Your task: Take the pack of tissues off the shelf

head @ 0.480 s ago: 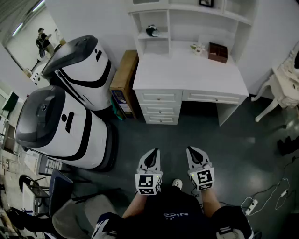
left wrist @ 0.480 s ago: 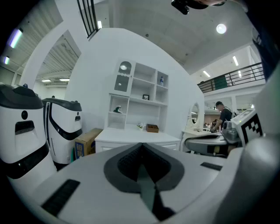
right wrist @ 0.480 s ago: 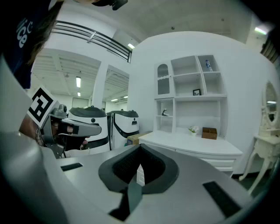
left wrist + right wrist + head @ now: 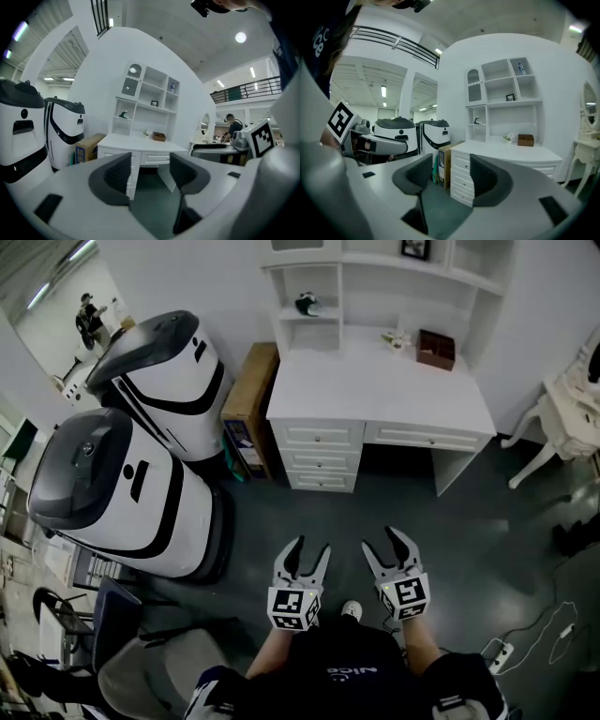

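Observation:
A white desk (image 4: 375,381) with a shelf unit (image 4: 375,268) stands across the dark floor, well ahead of both grippers. In the right gripper view a small blue-and-white item (image 4: 521,68) sits in the top right shelf compartment; it is too small to tell what it is. A dark figurine (image 4: 307,304) rests in a lower left compartment. My left gripper (image 4: 311,547) and right gripper (image 4: 382,540) are held side by side close to the person's body. Both are open with nothing between the jaws. Each gripper view looks through its own gripper, left (image 4: 150,161) and right (image 4: 447,164), toward the desk.
A brown box (image 4: 437,346) and a small plant (image 4: 397,337) sit on the desktop. Two large white-and-black machines (image 4: 122,493) and a cardboard box (image 4: 248,395) stand left of the desk. A white chair (image 4: 562,418) is at right, a power strip (image 4: 502,648) on the floor.
Both grippers' jaws have spread apart from nearly together to open. The hands have stayed in about the same place.

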`<state>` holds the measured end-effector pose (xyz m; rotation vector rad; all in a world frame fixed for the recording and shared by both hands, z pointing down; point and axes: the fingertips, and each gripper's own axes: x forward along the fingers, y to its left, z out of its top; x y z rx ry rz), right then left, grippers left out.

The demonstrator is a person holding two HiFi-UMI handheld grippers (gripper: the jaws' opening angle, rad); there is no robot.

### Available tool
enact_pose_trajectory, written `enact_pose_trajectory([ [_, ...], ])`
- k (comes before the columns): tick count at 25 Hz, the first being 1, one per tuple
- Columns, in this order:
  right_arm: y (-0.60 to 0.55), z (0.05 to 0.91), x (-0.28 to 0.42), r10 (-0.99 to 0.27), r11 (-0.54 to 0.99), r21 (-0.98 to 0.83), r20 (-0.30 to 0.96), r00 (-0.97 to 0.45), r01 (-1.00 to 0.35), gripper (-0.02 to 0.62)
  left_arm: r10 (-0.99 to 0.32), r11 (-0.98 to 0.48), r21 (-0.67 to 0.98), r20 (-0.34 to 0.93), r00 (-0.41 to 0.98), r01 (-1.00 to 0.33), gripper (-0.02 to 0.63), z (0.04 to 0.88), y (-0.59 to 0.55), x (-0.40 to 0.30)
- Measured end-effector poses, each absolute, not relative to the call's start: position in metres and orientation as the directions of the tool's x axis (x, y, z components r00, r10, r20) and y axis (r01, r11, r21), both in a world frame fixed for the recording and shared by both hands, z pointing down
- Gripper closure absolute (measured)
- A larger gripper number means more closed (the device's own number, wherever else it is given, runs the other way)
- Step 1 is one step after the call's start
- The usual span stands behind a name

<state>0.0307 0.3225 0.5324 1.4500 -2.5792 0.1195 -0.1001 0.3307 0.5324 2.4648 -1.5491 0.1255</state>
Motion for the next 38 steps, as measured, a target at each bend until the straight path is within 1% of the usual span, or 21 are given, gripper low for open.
enact_pose_trajectory([
  [1, 0.323, 0.532, 0.030, -0.831, 0.534, 0.010, 0.192, -0.522, -0.846, 0.313, -0.874, -0.425, 0.151, 0.188, 0.448, -0.893, 0.335, 0.532, 0.330, -0.098],
  [2, 0.323, 0.531, 0.030, -0.825, 0.544, 0.007, 0.187, -0.533, -0.839, 0.272, -0.873, -0.430, 0.155, 0.182, 0.453, -0.890, 0.301, 0.532, 0.329, -0.096],
  [4, 0.322, 0.530, 0.035, -0.817, 0.557, 0.004, 0.183, -0.547, -0.831, 0.228, -0.875, -0.429, 0.166, 0.169, 0.454, -0.888, 0.276, 0.530, 0.327, -0.093],
  [6, 0.319, 0.530, 0.042, -0.815, 0.560, 0.003, 0.185, -0.550, -0.829, 0.215, -0.884, -0.414, 0.170, 0.160, 0.440, -0.894, 0.260, 0.529, 0.323, -0.090],
  [10, 0.312, 0.532, 0.060, -0.817, 0.555, 0.010, 0.193, -0.543, -0.832, 0.212, -0.896, -0.396, 0.170, 0.146, 0.420, -0.902, 0.250, 0.528, 0.317, -0.080],
  [15, 0.303, 0.536, 0.082, -0.829, 0.537, 0.027, 0.200, -0.522, -0.843, 0.221, -0.892, -0.394, 0.239, 0.132, 0.432, -0.887, 0.252, 0.531, 0.315, -0.066],
  [19, 0.297, 0.539, 0.090, -0.830, 0.532, -0.002, 0.199, -0.522, -0.847, 0.230, -0.893, -0.394, 0.201, 0.147, 0.425, -0.897, 0.252, 0.535, 0.314, -0.060],
  [24, 0.284, 0.542, 0.090, -0.823, 0.543, 0.003, 0.199, -0.531, -0.840, 0.233, -0.889, -0.392, 0.184, 0.179, 0.422, -0.902, 0.252, 0.547, 0.297, -0.059],
  [29, 0.255, 0.545, 0.089, -0.822, 0.544, 0.027, 0.218, -0.526, -0.839, 0.236, -0.885, -0.399, 0.178, 0.181, 0.429, -0.899, 0.252, 0.550, 0.267, -0.059],
  [38, 0.171, 0.540, 0.066, -0.837, 0.524, 0.062, 0.221, -0.500, -0.850, 0.239, -0.861, -0.453, 0.167, 0.174, 0.479, -0.876, 0.252, 0.546, 0.173, -0.073],
])
